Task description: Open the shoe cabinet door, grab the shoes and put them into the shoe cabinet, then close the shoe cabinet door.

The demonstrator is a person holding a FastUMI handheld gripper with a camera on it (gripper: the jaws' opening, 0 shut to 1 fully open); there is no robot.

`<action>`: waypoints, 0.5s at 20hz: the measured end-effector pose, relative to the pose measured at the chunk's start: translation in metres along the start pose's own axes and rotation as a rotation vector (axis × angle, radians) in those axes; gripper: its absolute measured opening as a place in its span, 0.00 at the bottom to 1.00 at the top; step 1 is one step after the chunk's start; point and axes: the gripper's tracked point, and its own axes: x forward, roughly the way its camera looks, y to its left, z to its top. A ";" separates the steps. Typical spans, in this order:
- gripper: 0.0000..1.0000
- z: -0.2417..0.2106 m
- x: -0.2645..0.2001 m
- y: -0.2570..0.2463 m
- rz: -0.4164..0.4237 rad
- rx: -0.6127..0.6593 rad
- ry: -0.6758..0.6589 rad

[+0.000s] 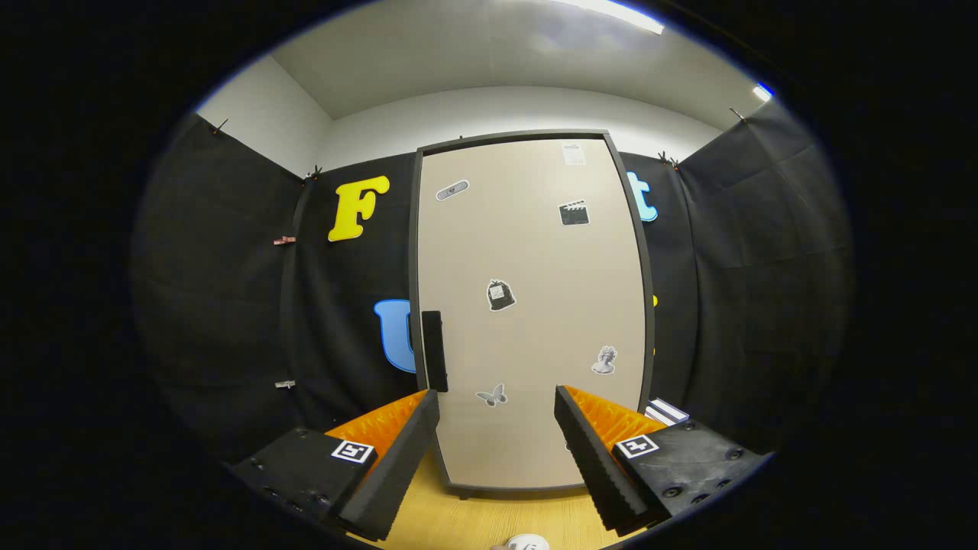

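shoe cabinet door (531,305) beyond the tongs (497,443), handle (434,351) on its left edge

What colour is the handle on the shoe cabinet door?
Black, on the beige door; the handle shows in the gripper view, beyond the open gripper.

Light comes from a ceiling strip lamp (611,14) at about one o'clock, blown out to plain white, with a second small bright spot (762,92) near two o'clock. The cabinet door (535,305) is evenly and softly lit, with no glare on it; the ceiling above shows a faint hazy sheen. The black cloth wall (229,305) swallows light and reads dim. Fisheye distortion bows the door's edges outward. The gripper (497,401), its fingers apart, looks slightly soft close to the lens; the wooden floor (474,519) is warmly lit.
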 end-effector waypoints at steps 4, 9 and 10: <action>0.98 0.000 0.000 -0.001 0.008 0.000 0.001; 0.98 -0.001 -0.001 -0.001 0.029 0.005 0.008; 0.98 -0.002 -0.001 -0.001 0.034 0.006 0.011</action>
